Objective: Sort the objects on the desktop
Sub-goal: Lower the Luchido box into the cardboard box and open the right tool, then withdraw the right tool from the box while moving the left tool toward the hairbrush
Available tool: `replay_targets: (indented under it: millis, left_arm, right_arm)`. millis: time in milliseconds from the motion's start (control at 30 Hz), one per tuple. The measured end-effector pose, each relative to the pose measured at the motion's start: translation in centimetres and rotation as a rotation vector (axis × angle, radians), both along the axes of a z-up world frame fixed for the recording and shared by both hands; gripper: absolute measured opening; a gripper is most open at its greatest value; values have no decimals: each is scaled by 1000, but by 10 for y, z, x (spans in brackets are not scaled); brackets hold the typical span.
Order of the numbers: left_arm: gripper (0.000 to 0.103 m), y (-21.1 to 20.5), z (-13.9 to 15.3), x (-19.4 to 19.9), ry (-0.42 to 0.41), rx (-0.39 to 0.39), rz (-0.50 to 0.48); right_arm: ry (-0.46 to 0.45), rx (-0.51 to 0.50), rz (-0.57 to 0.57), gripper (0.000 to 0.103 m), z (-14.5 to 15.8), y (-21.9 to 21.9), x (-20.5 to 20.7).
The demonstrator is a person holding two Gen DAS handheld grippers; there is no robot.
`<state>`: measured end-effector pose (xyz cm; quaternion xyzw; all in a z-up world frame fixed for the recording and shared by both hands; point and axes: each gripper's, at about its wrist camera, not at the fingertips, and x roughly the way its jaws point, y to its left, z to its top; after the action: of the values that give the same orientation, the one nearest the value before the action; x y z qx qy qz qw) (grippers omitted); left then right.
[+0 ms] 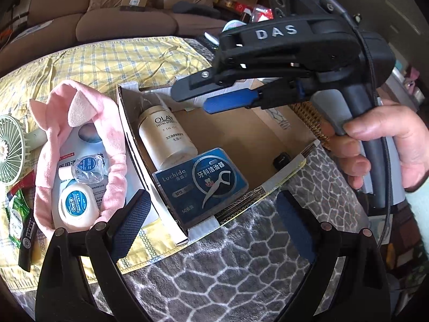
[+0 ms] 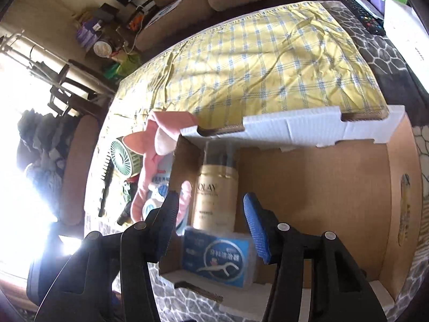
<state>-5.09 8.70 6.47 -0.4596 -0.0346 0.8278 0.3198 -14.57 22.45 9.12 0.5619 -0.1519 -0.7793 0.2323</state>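
A shallow cardboard box (image 1: pixel 241 136) (image 2: pixel 321 187) lies on the table. Inside it lie a cream Olay bottle (image 1: pixel 166 136) (image 2: pixel 215 198) and a blue dental floss-pick case (image 1: pixel 203 182) (image 2: pixel 217 257). My right gripper (image 1: pixel 214 102) (image 2: pixel 211 228) hovers open and empty over the box, above the bottle and case. My left gripper (image 1: pixel 211 228) is open and empty at the box's near edge. Left of the box, a pink headband (image 1: pixel 80 139) (image 2: pixel 158 145) rings a white Oral-B floss container (image 1: pixel 75 206) and a small clear packet (image 1: pixel 89 167).
A green handheld fan (image 1: pixel 10 147) (image 2: pixel 123 158), green sachets (image 1: pixel 16 209) and a black comb (image 1: pixel 26 238) lie at the left on the yellow checked cloth (image 1: pixel 112 61) (image 2: pixel 268 61). A remote (image 2: pixel 362 13) lies far right. A sofa (image 1: pixel 120 13) stands behind.
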Motion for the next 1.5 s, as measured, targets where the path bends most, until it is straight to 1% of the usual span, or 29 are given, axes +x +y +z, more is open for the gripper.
replay_targets:
  millis: [33,67,100,133,167,233,333,400,467,567,667,733,833,900,933,1000,1033,1067,1100,1133,1167,1200,1233,1267,1333,1433,1500]
  left_arm:
    - [94,0,-1,-1,-8,8,1]
    - [93,1,-2,-1,-14,12,1]
    - [93,1,-3,-2,-16,14,3]
    - [93,1,-4,-2,-13,15,4]
    - [94,0,-4,-2,-13,14,5]
    - [92,-1,-5,-4,-18,16,-1]
    - [91,-3,-6,-7,-21,9,1]
    - [91,-5,-5,-6,-24,21,7]
    - [91,-8,-3,-5,-22,26,13]
    - [92,-12,3,-3,-7,14,16]
    - [93,-20,13,5,25,0,17]
    - [93,-27,18,10,38,0,19]
    - [94,-35,29,19,61,4,25]
    - [94,-43,31,27,68,6,38]
    - [94,-48,32,26,67,2,45]
    - [94,-55,35,28,65,-4,58]
    - [94,-58,38,30,68,-6,61]
    - [98,-64,41,34,76,-6,65]
    - [100,-74,44,37,91,-6,72]
    - [103,-83,48,41,105,-6,89]
    - [103,-93,51,43,112,-7,113]
    - [103,-101,54,44,109,-5,140]
    - [103,-115,55,45,104,3,163]
    - [103,-130,56,45,101,7,189]
    - [103,-157,58,45,93,10,240]
    - [103,-195,57,47,88,8,318]
    - [103,-216,56,47,90,-16,362]
  right_arm:
    - [-14,-2,-5,50,-7,-6,-7]
    - [-56,-17,-2,46,-19,-14,-12]
    - [-95,-7,-7,45,-31,-18,-16]
    - [-102,-1,-6,46,-39,-22,-16]
    - [-85,0,4,47,-44,-31,-11]
    - [-82,-5,4,48,-44,-31,-10]
    - [-124,-72,-19,47,-48,-18,-12]
    - [-100,-76,-13,46,-41,-12,-8]
    - [-100,-75,-21,46,-38,-10,-8]
    - [-57,-77,-41,47,-20,-1,-2]
    - [-6,-22,-20,48,-3,5,10]
    - [11,-12,-2,47,4,9,20]
    - [-34,-33,17,44,-3,12,37]
    - [-87,16,34,41,-21,8,45]
    - [-67,23,32,40,-22,7,48]
    - [-68,41,24,40,-19,6,51]
    - [-51,26,18,40,-13,6,53]
    - [-25,9,17,40,-5,6,56]
    - [0,2,14,42,4,5,60]
    - [24,6,10,51,14,4,64]
    - [50,8,11,65,23,1,67]
    - [74,6,15,71,32,-3,71]
    - [93,-2,18,81,41,-7,75]
    - [109,-17,22,88,49,-11,78]
    - [136,-53,35,93,61,-23,87]
    - [166,-96,65,95,73,-48,98]
    - [186,-101,90,96,76,-68,104]
